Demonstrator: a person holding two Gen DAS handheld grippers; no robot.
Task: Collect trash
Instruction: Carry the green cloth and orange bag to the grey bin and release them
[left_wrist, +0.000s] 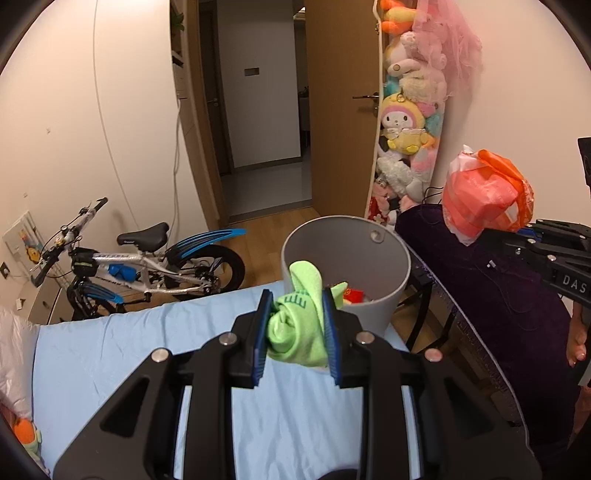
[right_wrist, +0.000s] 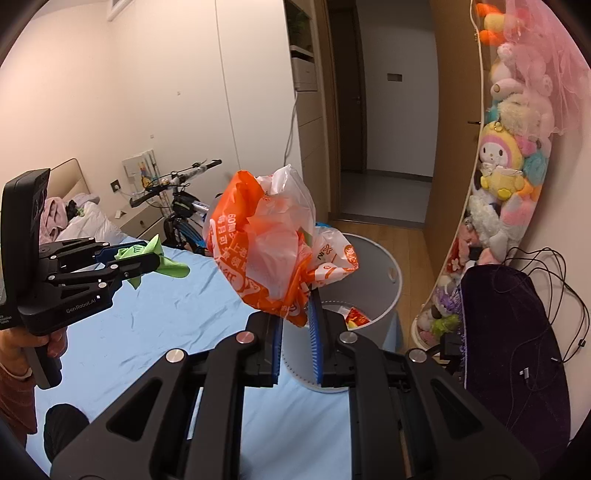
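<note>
Green cloth (left_wrist: 297, 328) in left claw (left_wrist: 295, 295)

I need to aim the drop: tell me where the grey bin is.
The grey bin stands on the wooden floor at the foot of the blue-sheeted bed, just beyond both grippers, left of the purple-covered desk.

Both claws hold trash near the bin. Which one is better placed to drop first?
Probably the right claw: its orange bag hangs close to the bin. The left claw with the green cloth is over the bed.
</note>
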